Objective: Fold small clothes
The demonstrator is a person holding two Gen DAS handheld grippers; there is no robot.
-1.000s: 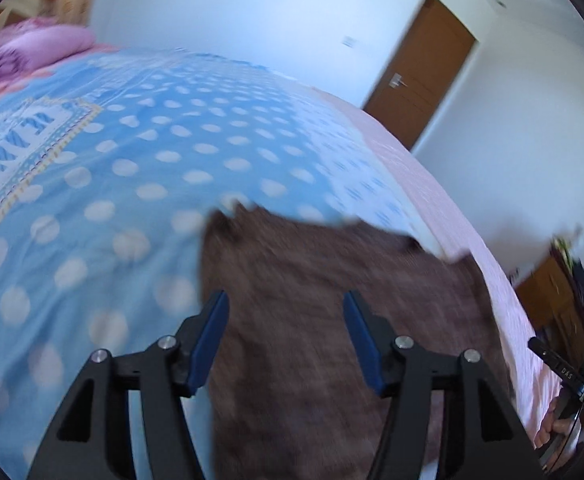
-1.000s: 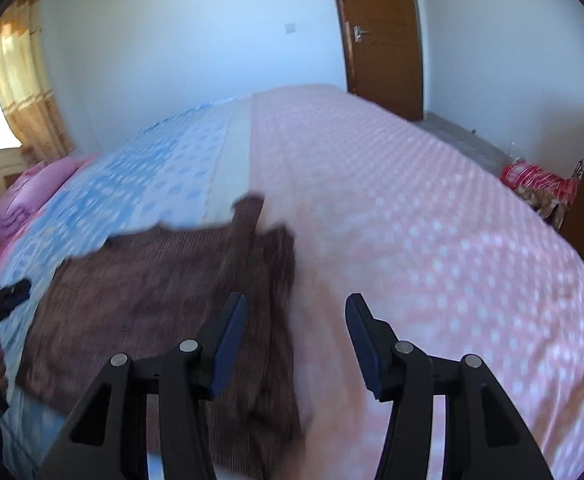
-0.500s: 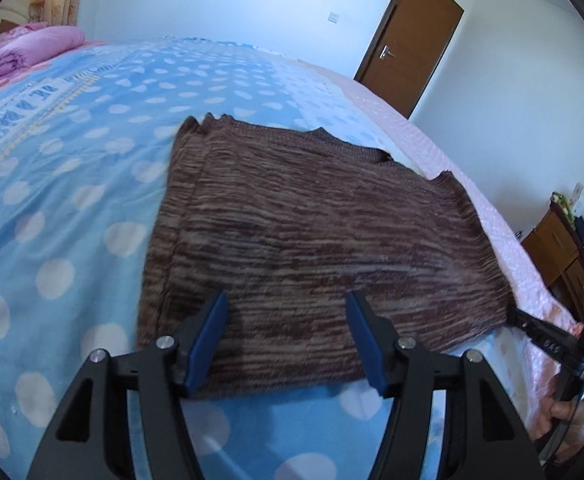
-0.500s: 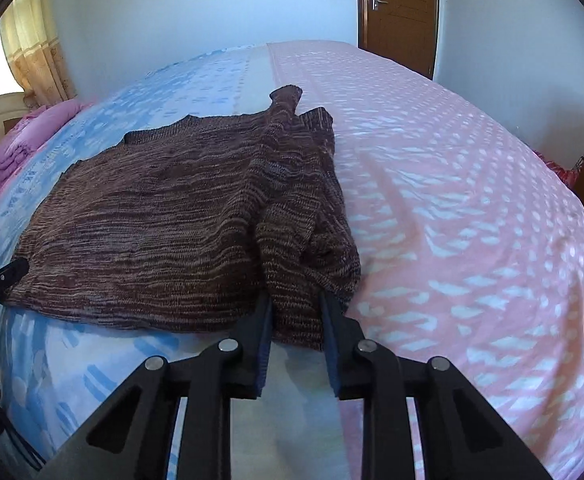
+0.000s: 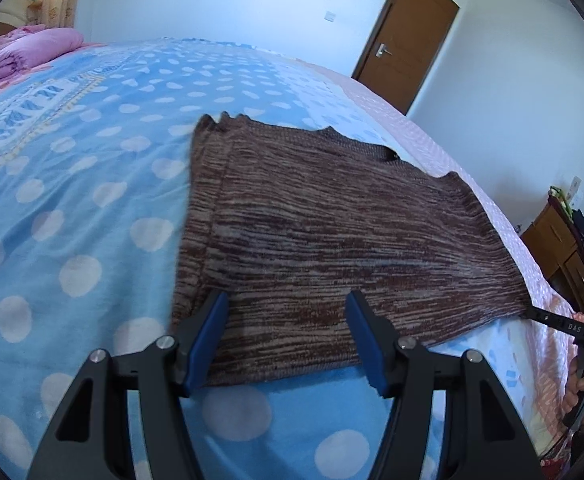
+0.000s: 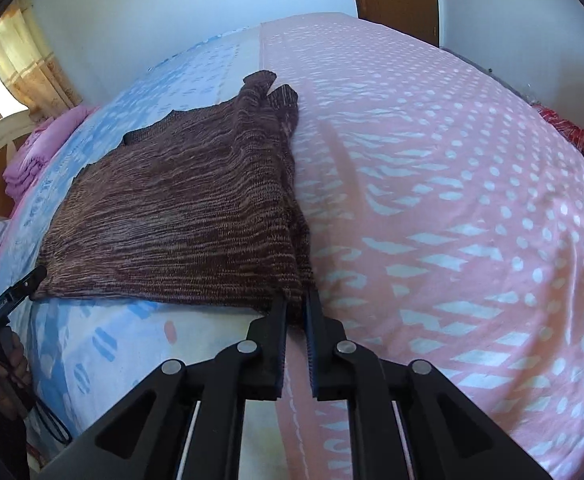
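Sweater: the brown knit sweater [image 5: 332,240] lies flat on the bed [image 5: 72,208], and I see its near hem between my left jaws.
Left gripper [image 5: 288,336]: jaws wide apart, holding nothing.
Right gripper [image 6: 295,312]: jaws pinched on the hem's right corner.
Room: open pink blanket [image 6: 452,200] right of my right jaws.
Writing: blue blanket lettering, too blurred to read, I think.

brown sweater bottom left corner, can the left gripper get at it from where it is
Probably yes. The left gripper is open just over the brown sweater hem, with nothing between it and that corner. The right gripper is shut on the opposite corner.
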